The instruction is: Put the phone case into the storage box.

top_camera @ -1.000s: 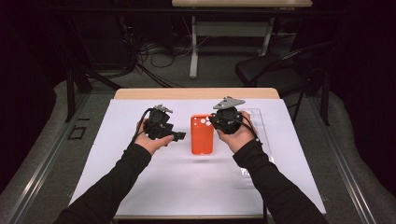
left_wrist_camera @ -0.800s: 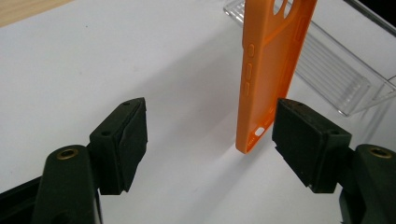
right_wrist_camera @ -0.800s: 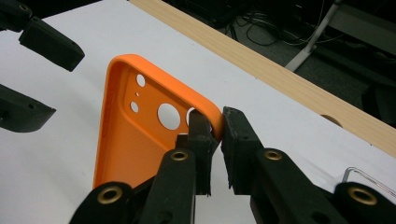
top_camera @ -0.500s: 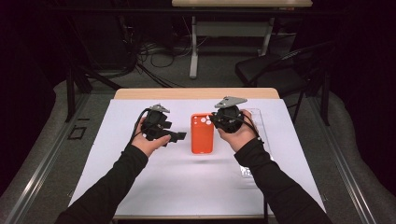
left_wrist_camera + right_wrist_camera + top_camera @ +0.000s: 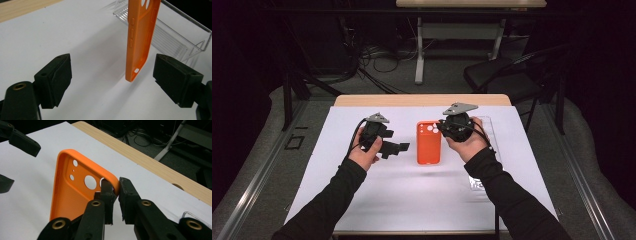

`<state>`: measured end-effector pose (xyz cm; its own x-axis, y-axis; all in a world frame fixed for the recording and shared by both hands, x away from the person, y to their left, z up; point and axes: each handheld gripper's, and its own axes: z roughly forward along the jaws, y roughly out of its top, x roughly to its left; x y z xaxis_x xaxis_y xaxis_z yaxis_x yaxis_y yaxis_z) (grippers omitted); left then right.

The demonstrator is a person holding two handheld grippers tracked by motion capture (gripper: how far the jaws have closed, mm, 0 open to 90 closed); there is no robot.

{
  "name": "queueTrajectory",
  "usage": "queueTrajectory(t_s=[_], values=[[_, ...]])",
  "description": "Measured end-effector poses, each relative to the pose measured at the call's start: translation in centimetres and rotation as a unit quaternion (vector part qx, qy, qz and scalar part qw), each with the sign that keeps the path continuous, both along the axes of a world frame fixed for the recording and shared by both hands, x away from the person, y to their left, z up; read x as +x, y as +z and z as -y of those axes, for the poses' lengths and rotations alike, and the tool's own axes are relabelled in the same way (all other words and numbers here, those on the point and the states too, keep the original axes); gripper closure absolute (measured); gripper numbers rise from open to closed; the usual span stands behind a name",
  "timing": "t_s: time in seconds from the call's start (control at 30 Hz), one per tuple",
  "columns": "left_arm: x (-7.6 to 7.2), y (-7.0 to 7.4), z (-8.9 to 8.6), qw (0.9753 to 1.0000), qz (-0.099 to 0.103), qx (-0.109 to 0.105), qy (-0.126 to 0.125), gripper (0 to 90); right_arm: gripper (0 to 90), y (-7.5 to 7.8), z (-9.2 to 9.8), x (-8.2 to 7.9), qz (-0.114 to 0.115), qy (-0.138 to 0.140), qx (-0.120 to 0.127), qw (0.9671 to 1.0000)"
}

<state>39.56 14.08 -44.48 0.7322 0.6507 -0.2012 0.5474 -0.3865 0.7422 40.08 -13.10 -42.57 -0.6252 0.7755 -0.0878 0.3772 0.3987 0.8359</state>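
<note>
Right tool (image 5: 114,192) is clamped on the top edge of an orange phone case (image 5: 75,187), its two jaws pinching the rim beside the camera cut-outs. In the high view this tool (image 5: 447,128) sits at the case's upper right corner, and the case (image 5: 429,142) hangs down from it, lifted off the white counter (image 5: 412,190).

Left tool (image 5: 112,75) has its jaws wide apart and holds nothing. From its own camera, the case (image 5: 140,37) hangs edge-on between and just ahead of the jaws, nearer the right-hand one, its bottom corner just above the counter (image 5: 82,37). A clear plastic tray (image 5: 175,37) lies beyond the case. In the high view the left tool (image 5: 397,148) points toward the case's left side, close to it but apart.
</note>
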Motion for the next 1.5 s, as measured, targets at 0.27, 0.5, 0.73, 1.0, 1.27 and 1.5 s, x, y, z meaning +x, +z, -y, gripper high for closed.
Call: queueTrajectory(t_s=[0.27, 0.5, 0.73, 1.0, 1.27, 1.5], values=[[-0.3, -0.1, -0.4, 1.0000, 0.002, 0.001, 0.000, 15.8, 82.9, 0.0, -0.2, 0.0, 0.000, -0.001, 0.000, 1.0000], [-0.3, -0.3, -0.2, 1.0000, 0.002, 0.008, -0.004, 15.8, 82.9, 0.2, -0.3, 0.0, 0.003, 0.002, -0.001, 1.0000], [-0.4, -0.5, -0.3, 0.9999, -0.003, 0.012, -0.005, 15.8, 82.9, 0.8, 0.0, 0.1, 0.006, 0.000, 0.000, 1.0000], [-0.6, -0.6, -0.3, 0.9999, -0.004, 0.011, -0.004, 15.8, 82.9, 1.3, 0.9, 0.2, 0.007, -0.004, -0.001, 1.0000], [-0.7, -0.5, -0.5, 1.0000, -0.001, 0.009, -0.004, 15.8, 82.9, 1.9, 2.1, 0.5, 0.008, -0.007, 0.001, 0.9999], [-0.7, -0.6, -0.6, 0.9999, -0.004, 0.012, -0.001, 15.8, 82.9, 2.4, 3.3, 0.8, 0.008, -0.009, -0.001, 0.9999]])
